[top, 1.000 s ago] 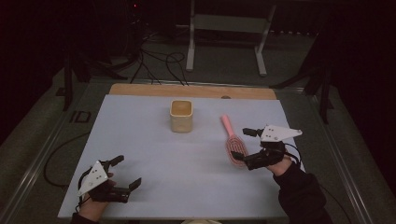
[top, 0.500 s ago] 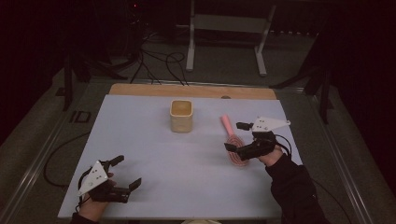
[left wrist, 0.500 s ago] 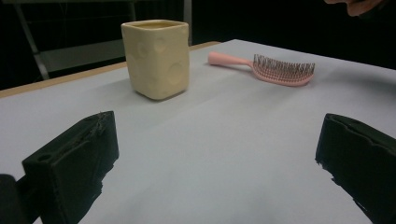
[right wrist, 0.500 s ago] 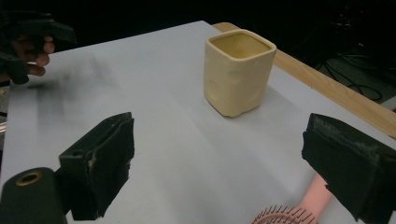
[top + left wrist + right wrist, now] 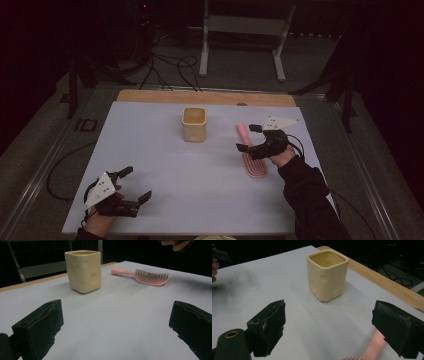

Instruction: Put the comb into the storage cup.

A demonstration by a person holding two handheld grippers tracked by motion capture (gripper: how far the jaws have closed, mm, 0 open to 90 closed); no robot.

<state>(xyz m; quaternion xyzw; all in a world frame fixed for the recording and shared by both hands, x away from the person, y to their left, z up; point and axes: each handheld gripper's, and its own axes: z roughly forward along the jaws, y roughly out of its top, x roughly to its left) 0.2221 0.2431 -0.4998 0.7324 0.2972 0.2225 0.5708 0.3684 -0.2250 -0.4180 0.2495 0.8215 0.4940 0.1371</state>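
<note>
The right gripper (image 5: 248, 137) hung with its jaws spread wide just above the pink hairbrush (image 5: 251, 155), which lay flat on the white table (image 5: 200, 190), its handle pointing toward the far edge. A cream square cup (image 5: 194, 123) stood upright nearby to the left. The left gripper (image 5: 135, 185) rested near the front corner, jaws apart, holding nothing.

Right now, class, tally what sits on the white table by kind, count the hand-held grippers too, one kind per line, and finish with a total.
Cups: 1, the cream square cup
Hairbrushes: 1, the pink hairbrush
Grippers: 2, the left gripper and the right gripper, both open
Total: 4
</note>
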